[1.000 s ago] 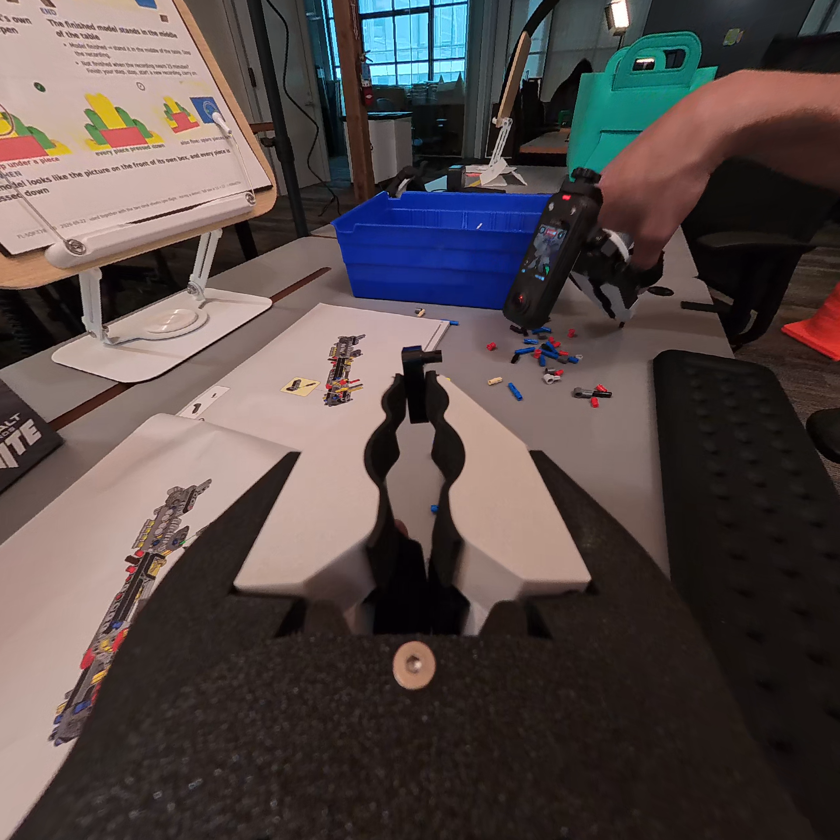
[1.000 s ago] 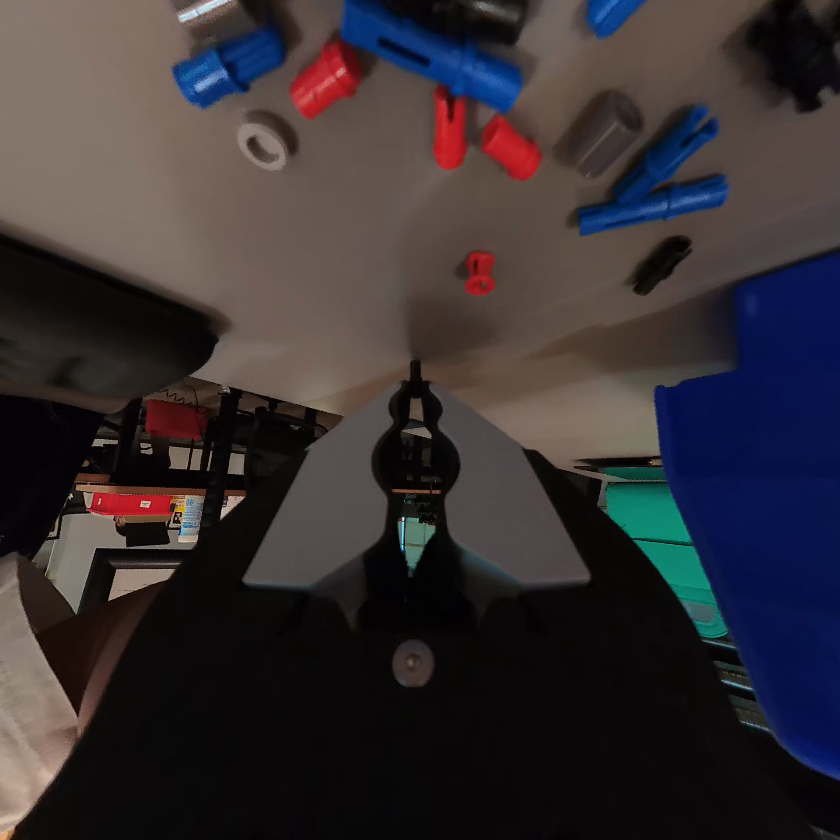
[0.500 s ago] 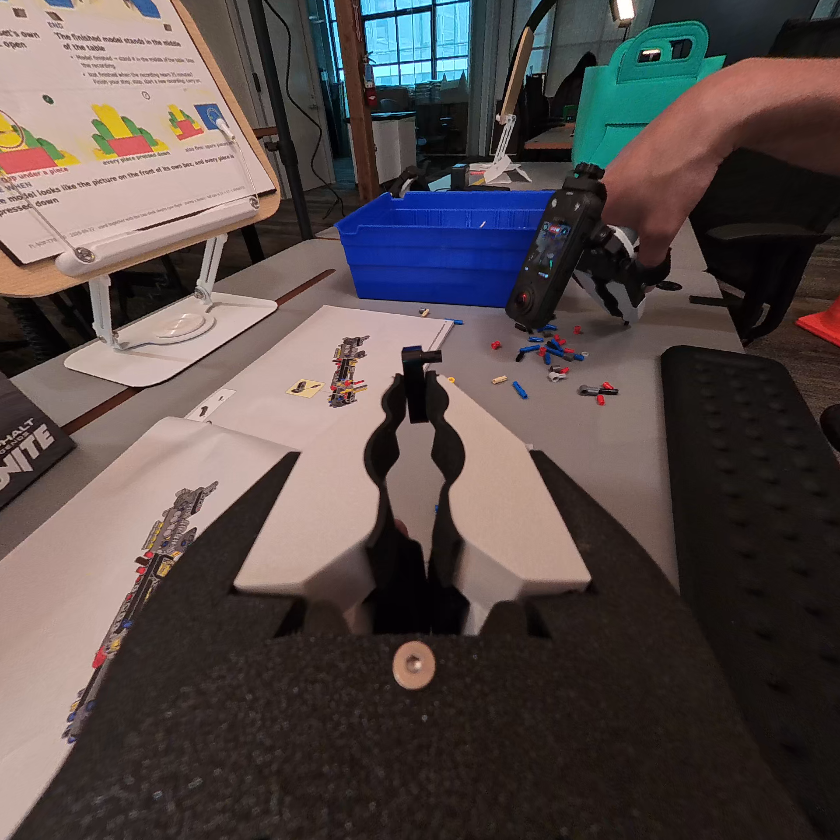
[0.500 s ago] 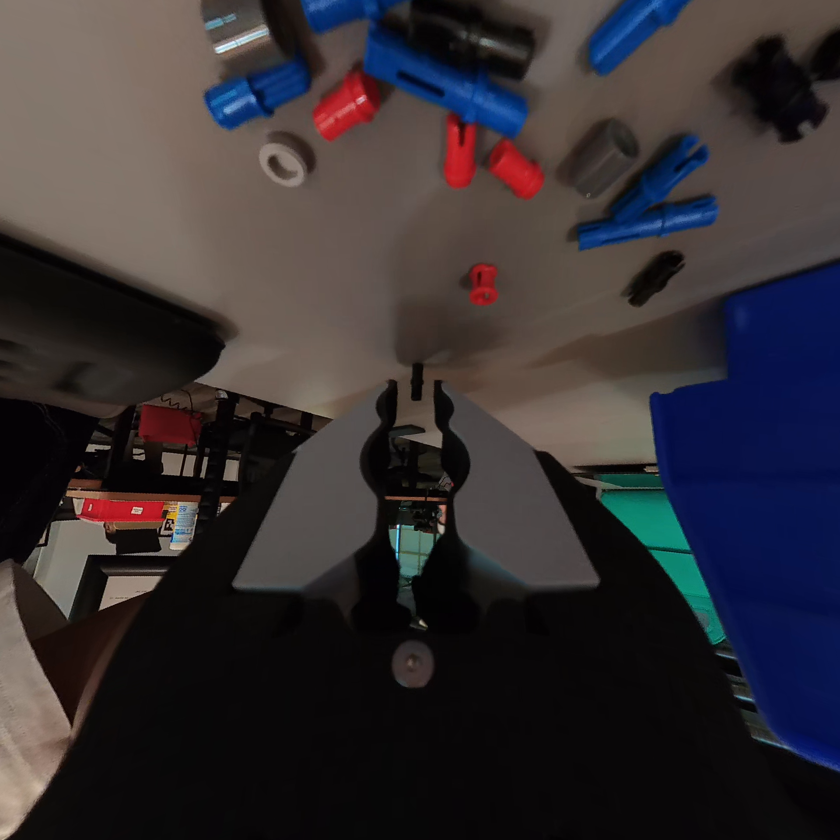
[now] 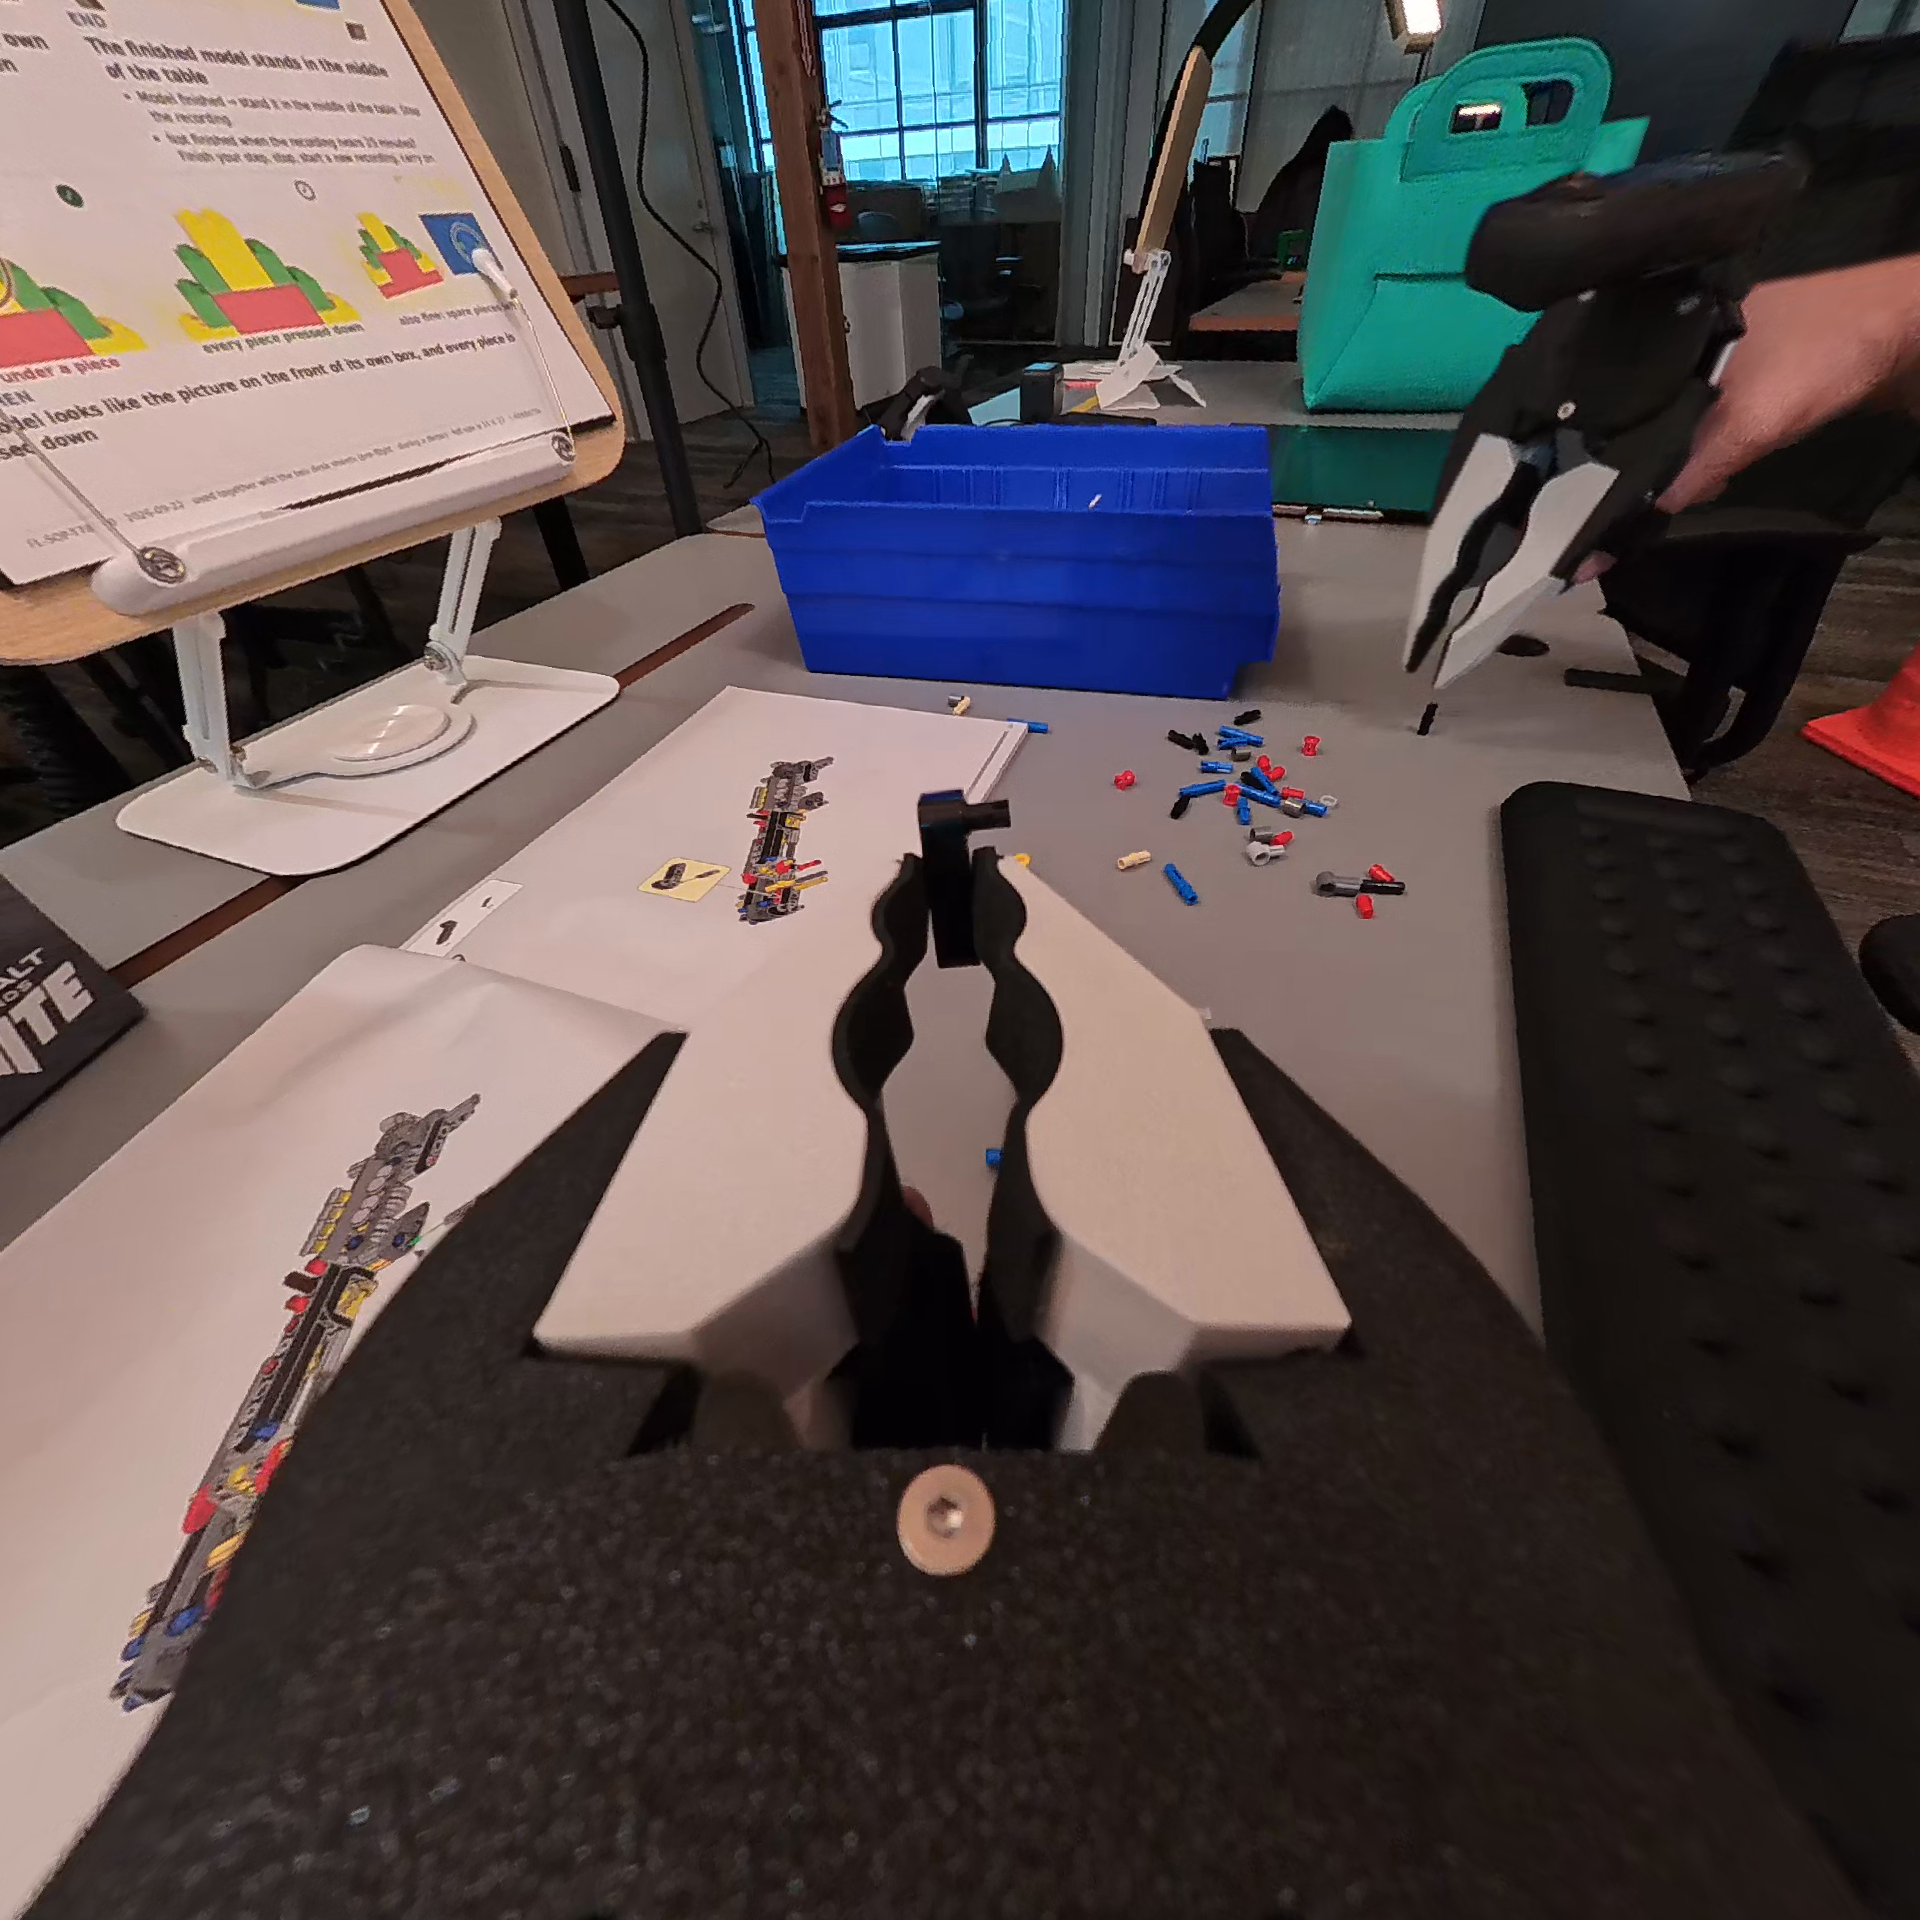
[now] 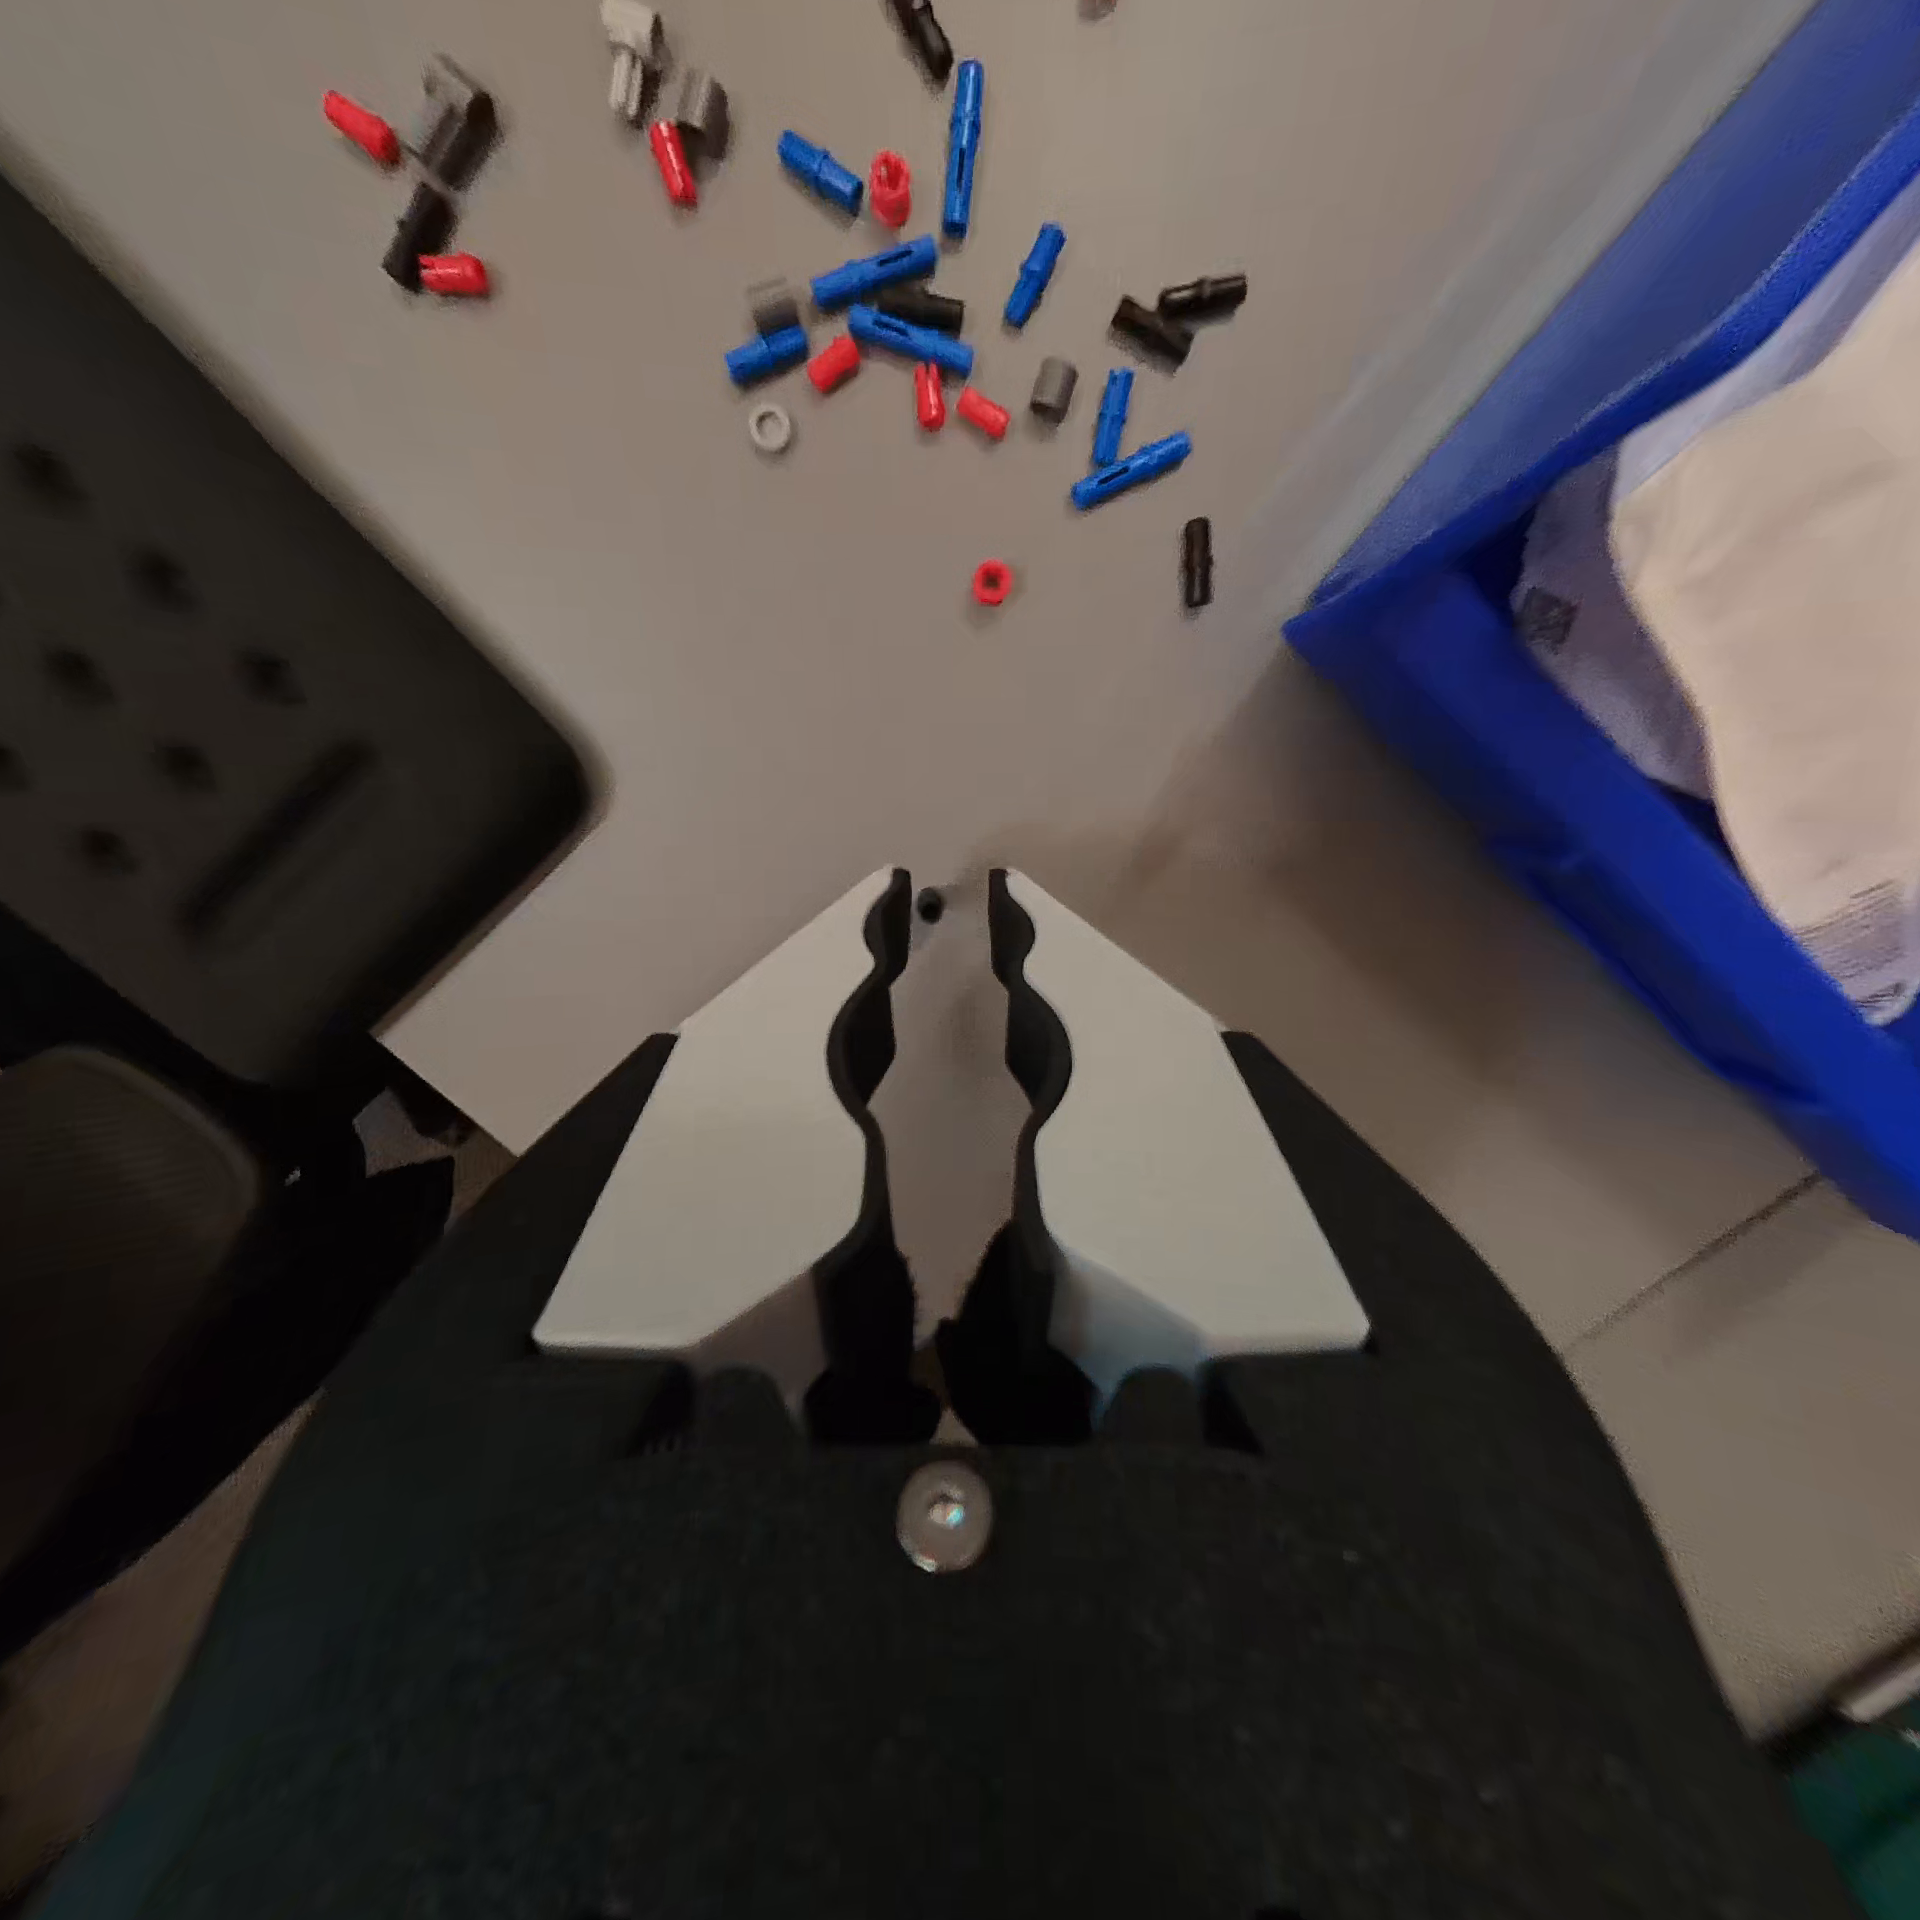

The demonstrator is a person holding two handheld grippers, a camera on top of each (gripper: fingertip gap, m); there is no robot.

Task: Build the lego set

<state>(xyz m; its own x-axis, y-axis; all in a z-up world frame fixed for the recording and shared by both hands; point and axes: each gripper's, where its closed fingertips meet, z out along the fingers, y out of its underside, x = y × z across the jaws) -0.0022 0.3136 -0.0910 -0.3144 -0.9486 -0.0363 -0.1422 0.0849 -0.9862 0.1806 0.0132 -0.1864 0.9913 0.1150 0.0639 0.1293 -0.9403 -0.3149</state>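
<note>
Grey and matte, the worktop (image 5: 1382,997) carries everything, with a black dimpled mat (image 5: 1714,1091) along its 3 o'clock edge in the left wrist view. At 12 o'clock sits a glossy blue plastic bin (image 5: 1023,566), ribbed inside, with a pale crumpled bag (image 6: 1766,623) in it; white instruction pages (image 5: 727,831) lie flat at 10 o'clock. The left tool (image 5: 951,883) is clamped narrowly on a black lego piece (image 5: 954,862), a slim beam with a stub pointing toward 3 o'clock, held above the pages. The right tool (image 6: 943,894) hangs empty, its wavy black pads a small gap apart, tips aimed down at the worktop. Loose lego pins (image 6: 914,301), blue, red, grey and black, smooth little cylinders, lie scattered at 12 o'clock in the right wrist view. Smallest is a lone black pin (image 5: 1429,719), apparently standing on end just under the right tool's tips. It is probably the next pick: come straight down, centre the pin between the pads, close gently so it does not topple or roll, then line it up with the held piece.
</note>
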